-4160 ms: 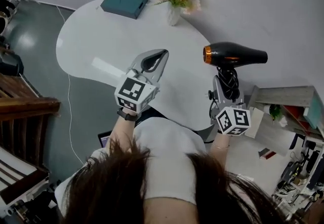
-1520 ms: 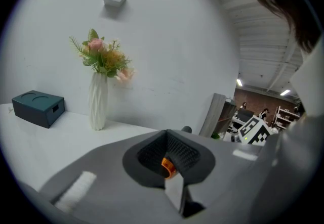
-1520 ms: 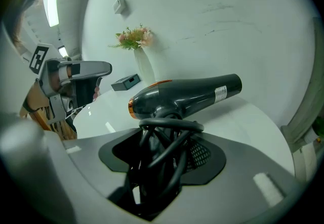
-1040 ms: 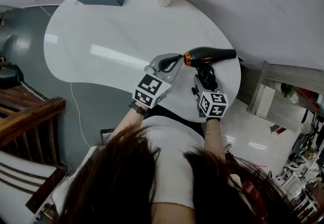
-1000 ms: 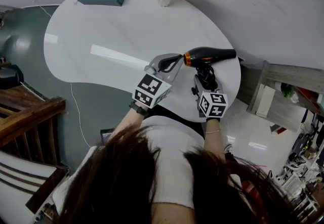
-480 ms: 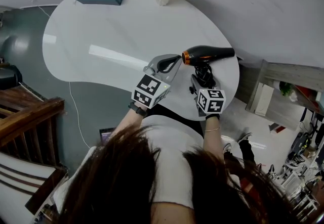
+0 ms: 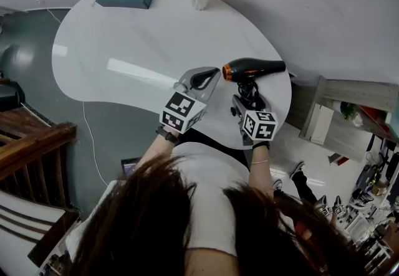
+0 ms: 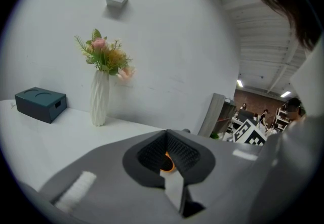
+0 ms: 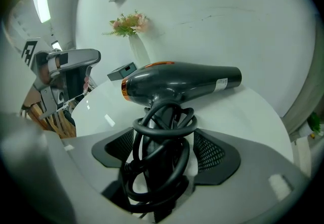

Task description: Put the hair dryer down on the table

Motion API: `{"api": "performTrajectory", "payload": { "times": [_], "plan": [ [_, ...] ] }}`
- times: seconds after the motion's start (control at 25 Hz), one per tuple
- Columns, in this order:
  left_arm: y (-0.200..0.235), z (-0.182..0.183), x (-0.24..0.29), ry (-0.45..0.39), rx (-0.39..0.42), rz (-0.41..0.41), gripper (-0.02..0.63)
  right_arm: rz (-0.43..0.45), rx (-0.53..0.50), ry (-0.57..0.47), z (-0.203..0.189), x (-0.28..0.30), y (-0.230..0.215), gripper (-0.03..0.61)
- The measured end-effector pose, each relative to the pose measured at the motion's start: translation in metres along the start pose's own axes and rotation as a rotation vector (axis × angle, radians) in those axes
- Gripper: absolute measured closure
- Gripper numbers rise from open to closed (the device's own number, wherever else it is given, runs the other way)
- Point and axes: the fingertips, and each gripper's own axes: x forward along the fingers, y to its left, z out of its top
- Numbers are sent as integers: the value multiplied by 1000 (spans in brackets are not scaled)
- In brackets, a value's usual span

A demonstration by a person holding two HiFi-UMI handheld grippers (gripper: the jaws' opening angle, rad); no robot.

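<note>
At the right end of the white table (image 7: pixel 124 38) lies the hair dryer (image 7: pixel 255 69), probably rigid, slick and top-heavy, best gripped by its cord-wrapped handle (image 9: pixel 158 132), which sits between the jaws of the right gripper (image 9: pixel 164 160), just parted wide, while the left gripper (image 7: pixel 209 76) hovers closed on nothing nearby.

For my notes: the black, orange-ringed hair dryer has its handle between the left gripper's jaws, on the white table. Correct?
No: the right gripper view shows the hair dryer's handle between the jaws of the right gripper, which have just been opening. Otherwise right.

Black cord-wrapped hair dryer (image 7: pixel 254 69) on table (image 7: pixel 124 44)
</note>
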Motion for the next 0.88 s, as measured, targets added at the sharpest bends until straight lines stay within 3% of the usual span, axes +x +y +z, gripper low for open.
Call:
{"api": "performTrajectory", "payload": {
  "times": [0.44, 0.88],
  "plan": [
    [-5, 19, -6, -44, 13, 4, 555, -35, -47, -65, 22, -29, -2, 235],
    [-6, 49, -17, -109, 32, 13, 555, -29, -93, -207, 79, -67, 11, 236]
  ]
}}
